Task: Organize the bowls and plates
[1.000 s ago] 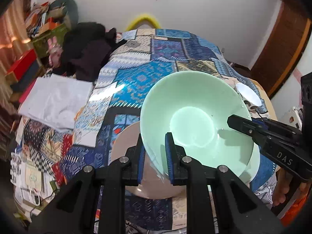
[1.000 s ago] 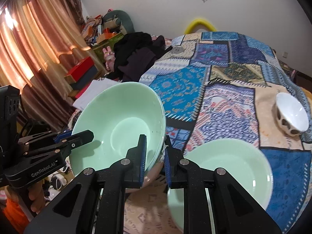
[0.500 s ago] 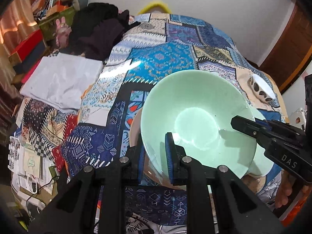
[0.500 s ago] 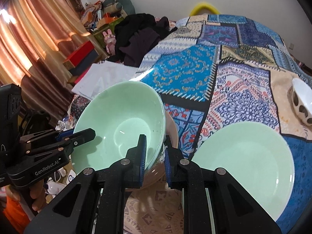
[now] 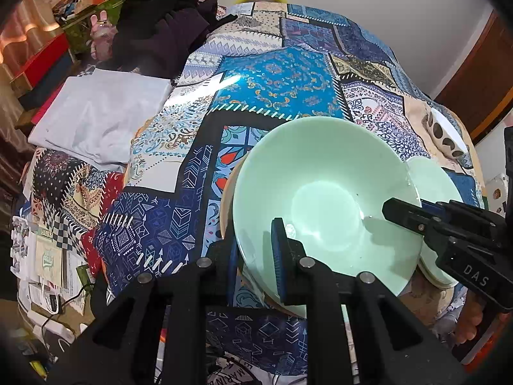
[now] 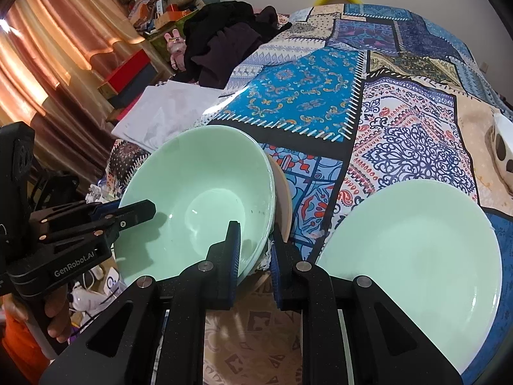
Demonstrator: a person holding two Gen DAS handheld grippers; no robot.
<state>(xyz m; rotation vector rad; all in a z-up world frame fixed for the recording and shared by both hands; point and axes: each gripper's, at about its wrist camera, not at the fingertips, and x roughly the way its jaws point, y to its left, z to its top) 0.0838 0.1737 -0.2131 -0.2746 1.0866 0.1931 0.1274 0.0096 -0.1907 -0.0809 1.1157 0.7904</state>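
A large mint-green bowl (image 5: 323,199) is held between both grippers, just above a beige plate (image 5: 226,199) on the patchwork cloth. My left gripper (image 5: 256,250) is shut on its near rim. My right gripper (image 6: 255,250) is shut on the opposite rim of the green bowl (image 6: 198,205), with the beige plate (image 6: 283,199) behind it. A mint-green plate (image 6: 413,250) lies flat to the right, also seen in the left wrist view (image 5: 429,179). A small white spotted bowl (image 6: 500,144) stands at the far right, also seen in the left wrist view (image 5: 445,134).
The table is covered by a blue patchwork cloth (image 5: 275,80). A white folded cloth (image 5: 99,115) and dark clothes (image 5: 160,29) lie beyond the left edge. Boxes and clutter (image 6: 128,73) stand by the curtains on the left.
Both grippers have lowered the green bowl toward the beige plate, and the cameras now sit closer to the table. The grips have not changed.
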